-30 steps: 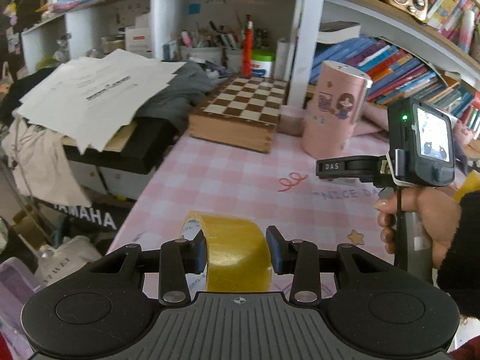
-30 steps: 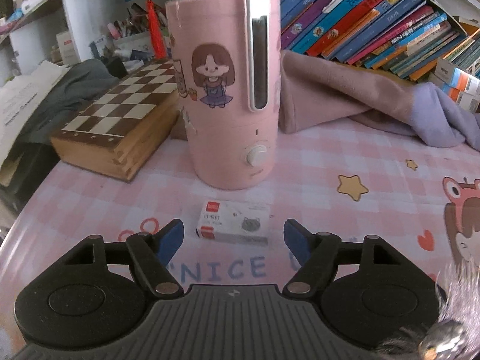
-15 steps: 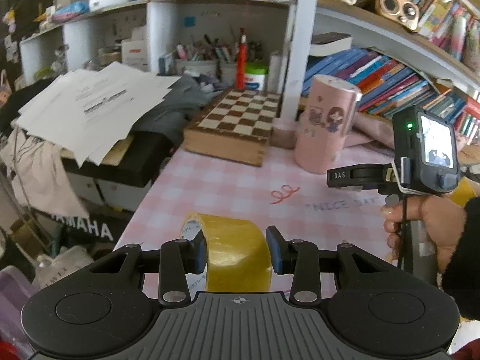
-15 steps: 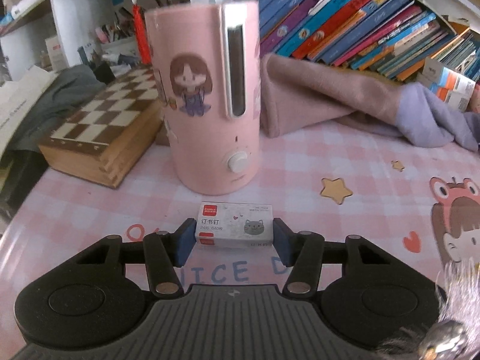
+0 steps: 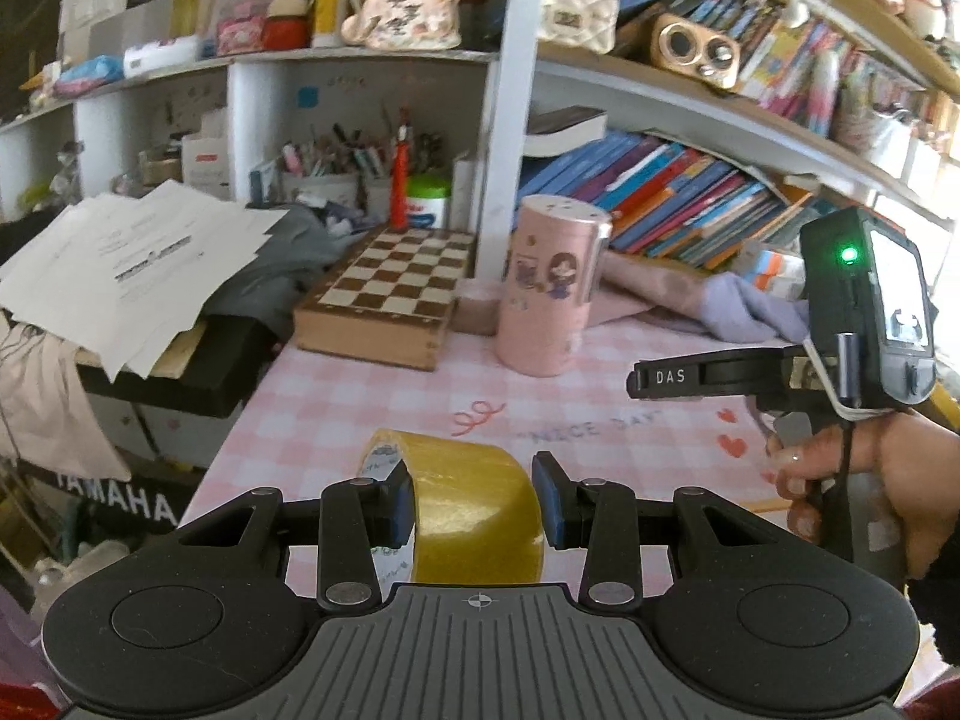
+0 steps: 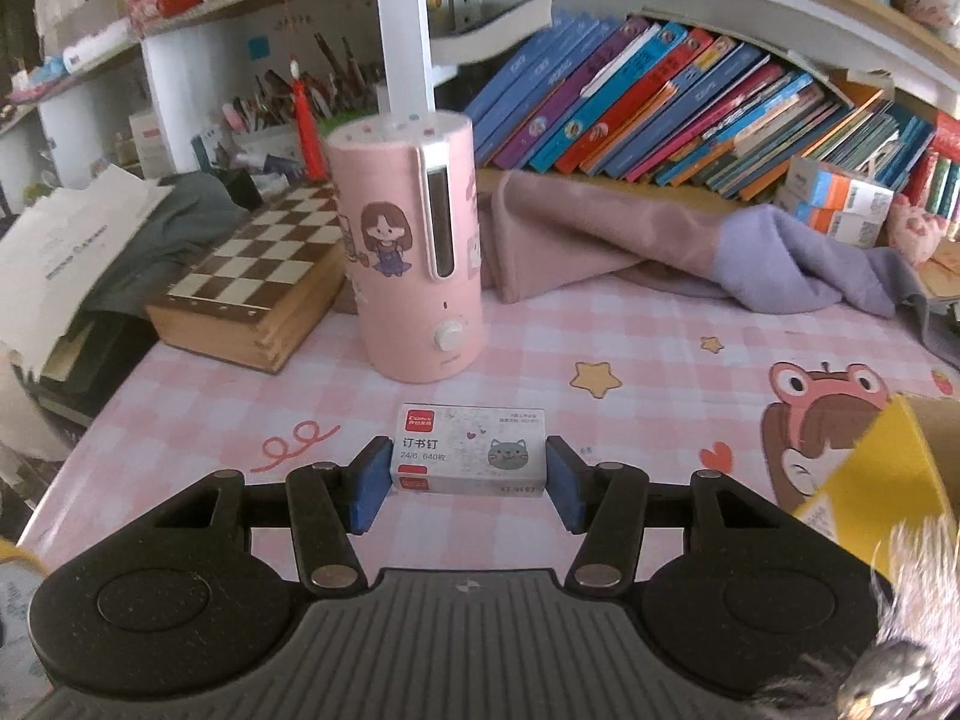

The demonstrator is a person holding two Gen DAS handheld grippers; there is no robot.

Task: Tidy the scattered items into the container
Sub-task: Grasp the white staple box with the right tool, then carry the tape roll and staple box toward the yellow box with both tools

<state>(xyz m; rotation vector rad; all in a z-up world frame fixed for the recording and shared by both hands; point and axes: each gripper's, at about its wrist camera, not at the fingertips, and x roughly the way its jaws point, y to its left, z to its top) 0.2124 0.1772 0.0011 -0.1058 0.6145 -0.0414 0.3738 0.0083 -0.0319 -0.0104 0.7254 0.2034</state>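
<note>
The left hand-held gripper (image 5: 474, 501) has its two pads closed against the sides of a roll of yellow tape (image 5: 465, 507). The roll stands on its edge between them, with the hollow core facing to the left. It seems to be held a little above the counter (image 5: 372, 402), but I cannot tell for sure if it touches the surface.

The right hand-held gripper (image 6: 468, 483) is closed on a small white box of staples (image 6: 468, 450). The blue fingertips (image 6: 369, 483) press on the two short ends of the box. The box has a red corner mark and a drawing of a grey cat on top. It is low over the pink checked cloth of the counter; I cannot tell if it rests on it.

Behind the box stands a pink humidifier (image 6: 414, 252) with a girl sticker, upright. Left of it lies a wooden chess box (image 6: 252, 294), just beside it. At the right edge of the right wrist view a corner of a yellow cardboard box (image 6: 882, 480) is visible, near the gripper.
</note>
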